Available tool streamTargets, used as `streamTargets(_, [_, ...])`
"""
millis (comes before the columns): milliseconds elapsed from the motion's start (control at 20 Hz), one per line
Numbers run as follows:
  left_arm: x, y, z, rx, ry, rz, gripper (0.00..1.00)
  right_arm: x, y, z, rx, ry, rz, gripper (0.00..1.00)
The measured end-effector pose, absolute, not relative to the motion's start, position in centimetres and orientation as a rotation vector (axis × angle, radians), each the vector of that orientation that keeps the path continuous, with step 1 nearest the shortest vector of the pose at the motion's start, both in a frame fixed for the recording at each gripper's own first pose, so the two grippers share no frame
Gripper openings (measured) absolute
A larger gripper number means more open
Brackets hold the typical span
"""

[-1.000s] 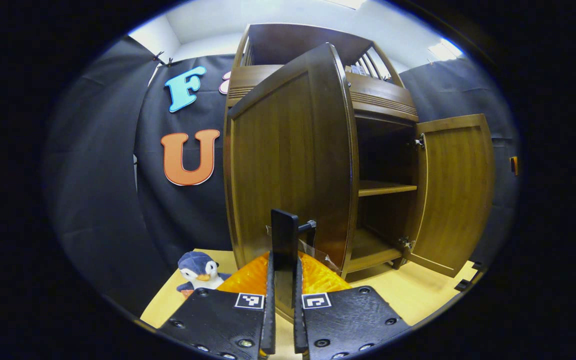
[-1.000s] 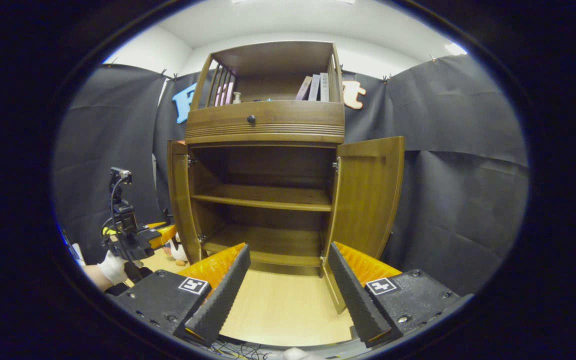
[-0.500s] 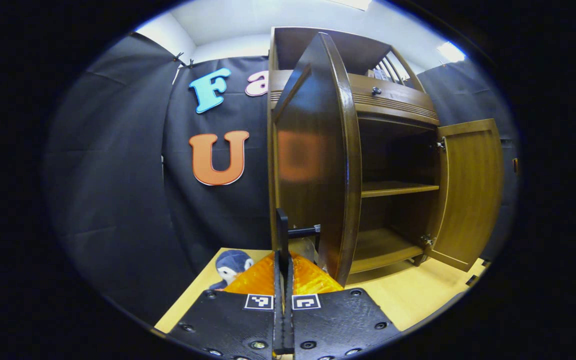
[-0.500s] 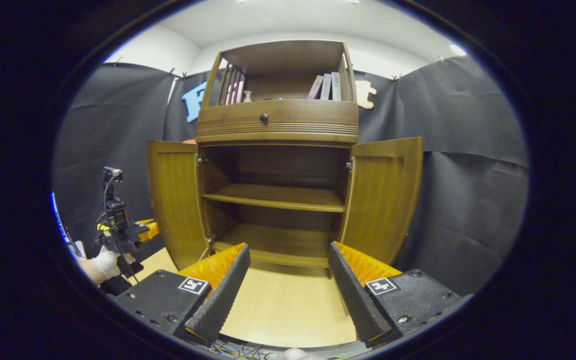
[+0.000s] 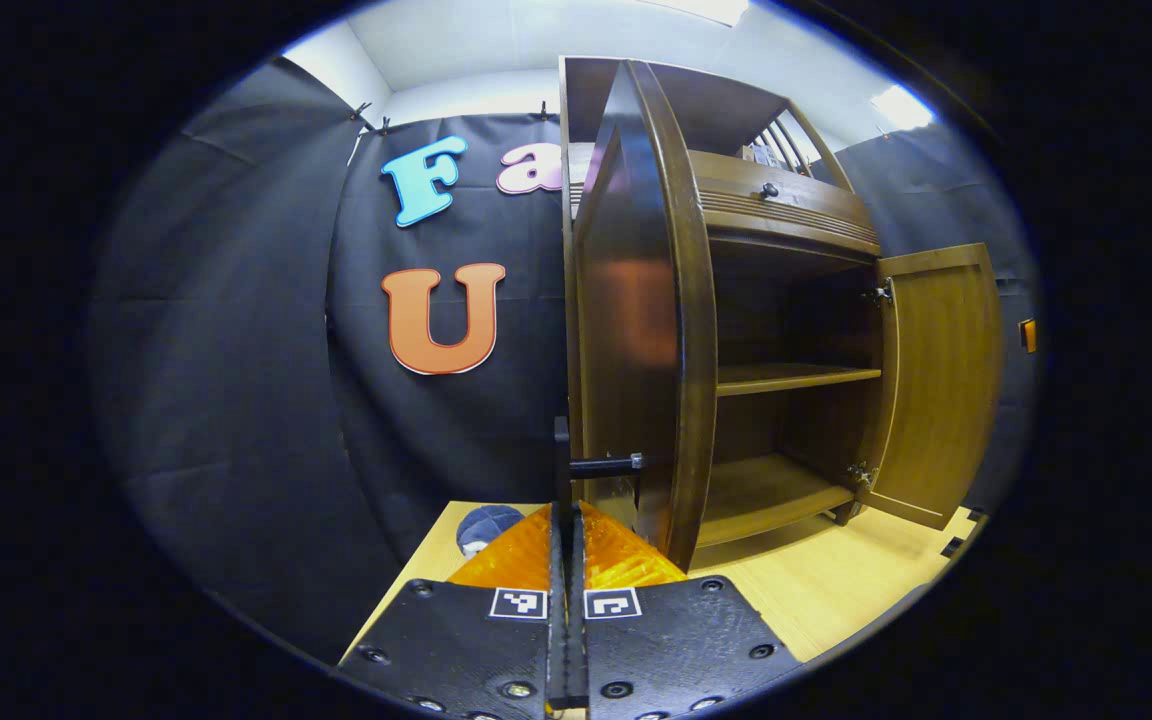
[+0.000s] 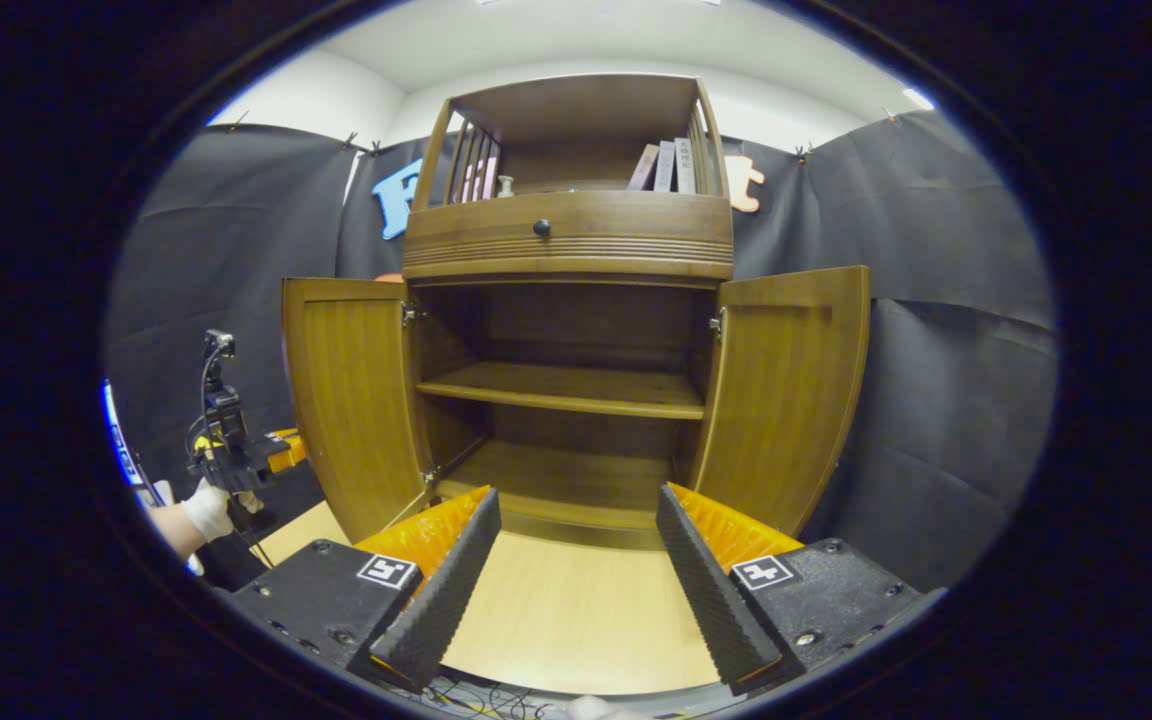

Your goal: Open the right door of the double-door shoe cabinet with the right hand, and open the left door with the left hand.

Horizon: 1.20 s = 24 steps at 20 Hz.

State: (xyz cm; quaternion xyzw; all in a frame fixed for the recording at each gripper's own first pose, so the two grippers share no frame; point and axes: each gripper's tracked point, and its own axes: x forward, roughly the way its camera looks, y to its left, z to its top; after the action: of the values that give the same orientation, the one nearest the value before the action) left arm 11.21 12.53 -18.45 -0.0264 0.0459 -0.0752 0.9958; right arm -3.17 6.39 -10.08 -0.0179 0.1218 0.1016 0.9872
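Observation:
The wooden shoe cabinet (image 6: 568, 235) stands with both doors swung out. In the right gripper view the left door (image 6: 351, 400) and the right door (image 6: 786, 390) flank the bare shelves. My right gripper (image 6: 576, 555) hangs open in front of the cabinet, touching nothing. In the left gripper view the left door (image 5: 641, 300) shows almost edge on. My left gripper (image 5: 561, 515) is shut on that door's black handle (image 5: 601, 465). The right door (image 5: 936, 385) stands open beyond. Farther off in the right gripper view, the left gripper (image 6: 236, 455) is held by a gloved hand (image 6: 206, 508).
A drawer with a dark knob (image 6: 541, 228) sits above the doors, and books (image 6: 666, 165) stand on the top shelf. A blue penguin toy (image 5: 486, 525) lies on the light wooden floor (image 6: 566, 620) left of the cabinet, partly behind my left fingers.
The left door has swung further outward, from about half open to wide open, with my left gripper shut on its handle. The right gripper stayed open and shifted slightly.

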Motion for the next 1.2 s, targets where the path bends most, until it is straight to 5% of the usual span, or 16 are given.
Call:
streamTargets(650, [12.1, 16.0, -18.9, -0.086, 0.118, -0.321, 0.00, -4.1, 8.0, -10.2, -0.035, 0.258, 0.243, 1.00])
streamTargets(950, [10.5, 16.6, -19.5, -0.076, 0.146, -0.287, 0.10, -4.3, 8.0, -10.2, -0.036, 0.256, 0.249, 1.00])
streamTargets(1200, [8.1, 19.3, -19.4, -0.118, 0.159, -0.169, 0.71, -4.1, 8.2, -10.1, -0.026, 0.249, 0.253, 1.00])
